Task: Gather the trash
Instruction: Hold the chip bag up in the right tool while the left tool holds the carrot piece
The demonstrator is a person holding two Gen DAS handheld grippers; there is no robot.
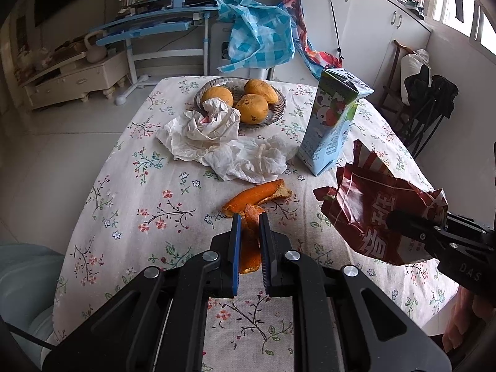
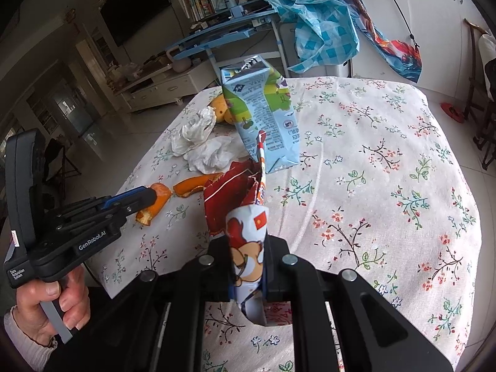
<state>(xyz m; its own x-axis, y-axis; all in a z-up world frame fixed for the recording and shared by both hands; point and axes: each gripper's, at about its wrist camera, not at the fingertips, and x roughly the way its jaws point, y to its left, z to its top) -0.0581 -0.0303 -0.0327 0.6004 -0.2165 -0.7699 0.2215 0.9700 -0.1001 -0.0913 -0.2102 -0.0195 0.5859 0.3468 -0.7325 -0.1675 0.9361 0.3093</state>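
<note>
My left gripper (image 1: 249, 217) is shut on an orange peel strip (image 1: 250, 241) and holds it just above the floral tablecloth (image 1: 148, 217); it also shows in the right wrist view (image 2: 148, 197). A second peel piece (image 1: 257, 197) lies just ahead. My right gripper (image 2: 248, 248) is shut on a torn red snack wrapper (image 2: 245, 238), held above the table; the wrapper also shows in the left wrist view (image 1: 375, 214). Crumpled tissues (image 1: 217, 142) lie mid-table. A blue milk carton (image 1: 331, 124) stands upright to the right of them.
A glass plate (image 1: 279, 111) with three mangoes (image 1: 251, 108) sits at the table's far end. A blue checked bag (image 1: 257, 31) hangs behind the table, beside a blue desk (image 1: 148, 28). White cabinets (image 1: 372, 15) stand at the right.
</note>
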